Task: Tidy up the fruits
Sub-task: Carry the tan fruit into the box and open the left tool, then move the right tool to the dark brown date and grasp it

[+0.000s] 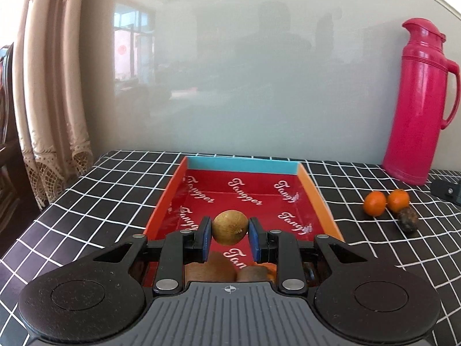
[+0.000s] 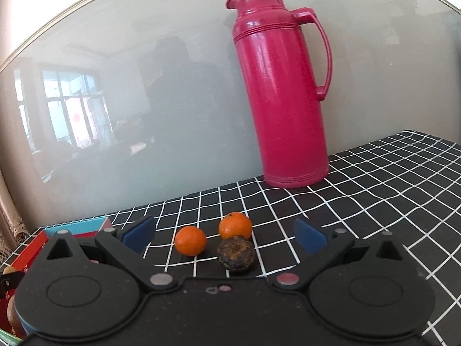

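Note:
My left gripper (image 1: 230, 235) is shut on a round brownish-green fruit (image 1: 230, 226), held above a red tray (image 1: 311, 194) with orange sides and a blue far wall. Under the gripper, more brown fruits (image 1: 207, 269) lie at the tray's near end, partly hidden. My right gripper (image 2: 224, 235) is open, its blue pads (image 2: 138, 235) wide apart. Just beyond it on the cloth lie two small oranges (image 2: 190, 241) (image 2: 235, 225) and a dark shrivelled fruit (image 2: 236, 255). In the left wrist view those same oranges (image 1: 374, 203) and the dark fruit (image 1: 408, 219) lie right of the tray.
A tall pink thermos jug (image 2: 283, 86) (image 1: 417, 101) stands at the back against a glossy pale wall. A black-and-white checked cloth (image 1: 100, 201) covers the table. A curtain (image 1: 49, 86) hangs at the left. A small black box (image 1: 448, 190) sits near the thermos.

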`<state>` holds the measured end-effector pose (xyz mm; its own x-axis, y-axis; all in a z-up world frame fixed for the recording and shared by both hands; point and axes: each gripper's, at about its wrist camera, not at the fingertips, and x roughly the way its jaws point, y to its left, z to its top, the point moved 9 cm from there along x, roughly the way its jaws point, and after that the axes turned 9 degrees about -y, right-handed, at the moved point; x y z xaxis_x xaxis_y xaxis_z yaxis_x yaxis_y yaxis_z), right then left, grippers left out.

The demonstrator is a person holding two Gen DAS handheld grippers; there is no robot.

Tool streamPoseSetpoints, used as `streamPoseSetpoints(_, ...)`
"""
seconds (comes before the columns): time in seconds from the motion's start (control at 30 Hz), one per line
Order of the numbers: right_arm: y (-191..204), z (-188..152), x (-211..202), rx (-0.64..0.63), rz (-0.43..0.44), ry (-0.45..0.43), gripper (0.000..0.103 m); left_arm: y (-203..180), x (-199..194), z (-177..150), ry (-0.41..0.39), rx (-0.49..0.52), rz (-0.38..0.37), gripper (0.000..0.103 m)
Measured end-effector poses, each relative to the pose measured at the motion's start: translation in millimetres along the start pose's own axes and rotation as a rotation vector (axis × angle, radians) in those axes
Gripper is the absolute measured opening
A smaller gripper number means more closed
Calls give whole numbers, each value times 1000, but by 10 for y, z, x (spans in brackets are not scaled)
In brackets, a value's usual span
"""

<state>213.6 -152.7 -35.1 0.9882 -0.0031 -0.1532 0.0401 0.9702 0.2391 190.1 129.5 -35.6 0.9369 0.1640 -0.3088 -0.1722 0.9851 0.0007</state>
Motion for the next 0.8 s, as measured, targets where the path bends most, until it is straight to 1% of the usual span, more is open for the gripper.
streamPoseSetpoints(0.13,14,0,-12,-17,3,-3,103,56,4,-7,-10,1,32,27)
streamPoseSetpoints(0.2,-5,5,-19,-21,-1,-4,103,61,1,4,-14,-10,25,27)
streamPoseSetpoints(0.23,-17,10,-18,-21,-3,-4,103,67,-5,9,-19,-12,27,31)
streamPoseSetpoints(0.27,-30,12,-16,-21,-5,-3,103,70,-14,17,-26,-12,32,54)
streamPoseSetpoints(0.3,-45,13,-18,-21,-7,-3,103,68,-29,27,-36,-9,38,71)
streamPoseSetpoints(0.33,-58,12,-20,-21,-9,-1,103,63,-56,54,-59,-6,47,92)
streamPoseSetpoints(0.4,-84,18,-23,-24,-12,-1,103,32,-124,127,-107,3,46,94)
streamPoseSetpoints(0.5,-125,41,-45,-30,-14,-11,103,-16,-187,183,-135,-4,35,95)
streamPoseSetpoints(0.57,-168,61,-58,-35,-19,-17,103,-20,-225,202,-145,-16,34,100)
streamPoseSetpoints(0.63,-221,79,-71,-43,-25,-22,103,-2,-265,216,-159,-30,47,103)
streamPoseSetpoints(0.73,-304,106,-89,-61,-34,-26,103,34,-308,206,-171,-45,69,103)
streamPoseSetpoints(0.8,-341,101,-91,-72,-25,-13,103,40,-312,175,-165,-40,74,103)
